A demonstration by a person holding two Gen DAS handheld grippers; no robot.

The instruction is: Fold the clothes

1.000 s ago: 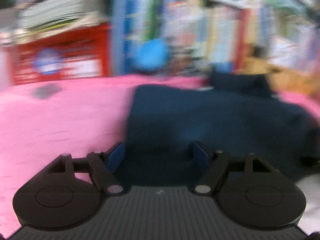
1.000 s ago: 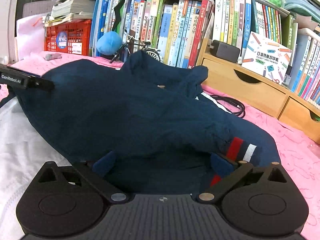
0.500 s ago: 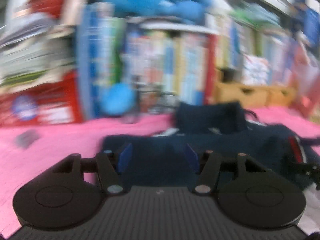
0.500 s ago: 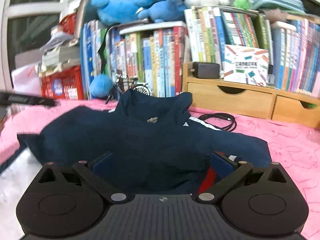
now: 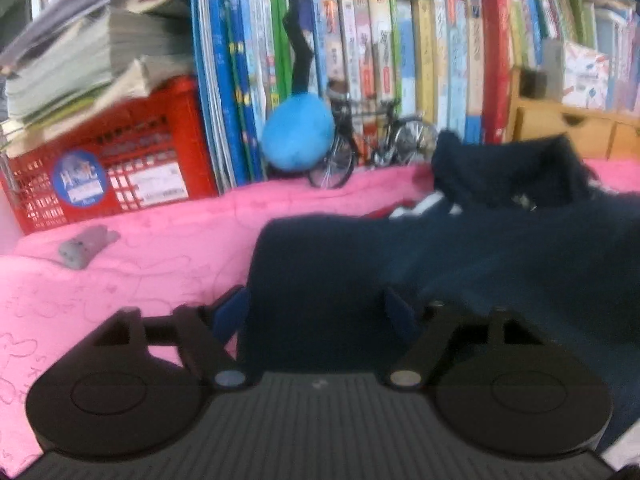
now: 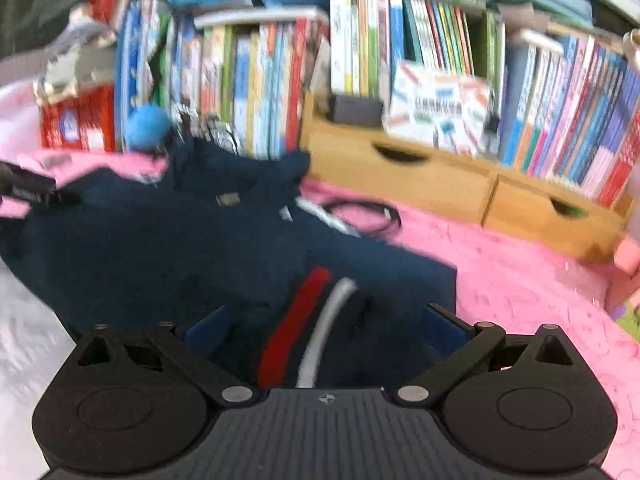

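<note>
A navy jacket (image 5: 460, 256) lies spread on the pink bedcover (image 5: 140, 272), collar toward the bookshelf. My left gripper (image 5: 314, 312) hovers over the jacket's left edge. Its jaws are opening, and the cloth lies between the blue pads (image 5: 226, 314) without being pinched. In the right wrist view the same jacket (image 6: 160, 232) fills the middle. Its red and white striped cuff (image 6: 308, 332) lies between the wide-apart fingers of my right gripper (image 6: 324, 326), which is open.
Books, a red crate (image 5: 112, 160), a blue plush ball (image 5: 298, 136) and a model bicycle (image 5: 368, 140) line the back. Wooden drawers (image 6: 460, 184) and a black cable (image 6: 360, 216) sit at the right. A small grey object (image 5: 86, 246) lies on the bedcover.
Both views are closer to the jacket. The left jaws narrowed, then widened again. The striped cuff has shifted from beside the right finger to the middle of the right gripper's gap.
</note>
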